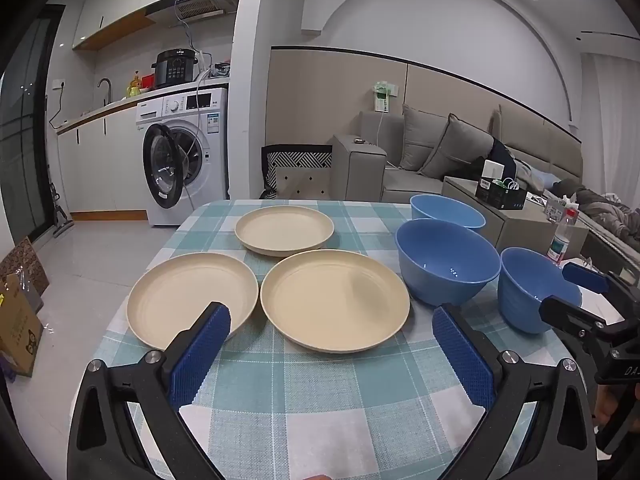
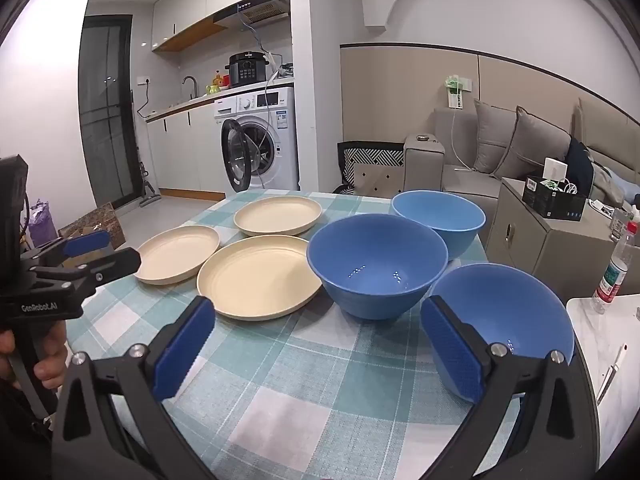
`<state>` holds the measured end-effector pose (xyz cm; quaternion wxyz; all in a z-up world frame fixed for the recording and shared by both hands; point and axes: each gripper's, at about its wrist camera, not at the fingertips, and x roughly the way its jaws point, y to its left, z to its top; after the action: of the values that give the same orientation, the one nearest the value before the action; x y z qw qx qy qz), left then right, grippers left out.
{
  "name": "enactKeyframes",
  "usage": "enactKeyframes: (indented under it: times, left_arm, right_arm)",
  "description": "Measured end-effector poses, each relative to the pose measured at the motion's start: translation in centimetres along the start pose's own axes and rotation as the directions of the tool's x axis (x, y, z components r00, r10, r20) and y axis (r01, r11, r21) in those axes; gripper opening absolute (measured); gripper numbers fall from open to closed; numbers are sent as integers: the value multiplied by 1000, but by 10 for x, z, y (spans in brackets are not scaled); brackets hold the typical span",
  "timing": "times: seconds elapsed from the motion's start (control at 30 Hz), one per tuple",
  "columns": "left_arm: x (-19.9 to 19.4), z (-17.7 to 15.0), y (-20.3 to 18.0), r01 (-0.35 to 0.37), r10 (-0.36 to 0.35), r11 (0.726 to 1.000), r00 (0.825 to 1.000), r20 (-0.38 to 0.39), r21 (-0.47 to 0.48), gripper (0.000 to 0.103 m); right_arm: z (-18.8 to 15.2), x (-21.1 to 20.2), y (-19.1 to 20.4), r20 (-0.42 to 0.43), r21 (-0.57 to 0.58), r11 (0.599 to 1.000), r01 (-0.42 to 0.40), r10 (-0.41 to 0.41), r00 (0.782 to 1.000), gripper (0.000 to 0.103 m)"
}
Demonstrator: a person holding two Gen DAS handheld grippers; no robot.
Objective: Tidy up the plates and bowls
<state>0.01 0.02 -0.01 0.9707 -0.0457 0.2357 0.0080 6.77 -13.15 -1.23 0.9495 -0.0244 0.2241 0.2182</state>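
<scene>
Three cream plates lie on the checked table (image 1: 304,400): a left plate (image 1: 188,294), a middle plate (image 1: 334,300) and a far plate (image 1: 284,230). Three blue bowls stand to the right: a far bowl (image 1: 446,210), a middle bowl (image 1: 446,260) and a near bowl (image 1: 528,288). My left gripper (image 1: 332,328) is open and empty above the near table, before the left and middle plates. My right gripper (image 2: 316,328) is open and empty, its right finger beside the near bowl (image 2: 508,312). The right wrist view also shows the middle bowl (image 2: 376,260) and middle plate (image 2: 256,274).
A washing machine (image 1: 184,156) with its door open stands behind the table on the left. A grey sofa (image 1: 440,152) and a side cabinet (image 1: 516,216) with a bottle (image 1: 562,236) stand on the right. Cardboard boxes (image 1: 18,316) sit on the floor at left.
</scene>
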Motion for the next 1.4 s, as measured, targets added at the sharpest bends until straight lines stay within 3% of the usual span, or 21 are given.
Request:
enactKeyframes:
  times: [1.4]
  left_arm:
    - [-2,5,8,-10,10,1000,1000,3,-3,103]
  right_arm:
    - [1,0,-1,-4,8,1000,18,-18,1000,103]
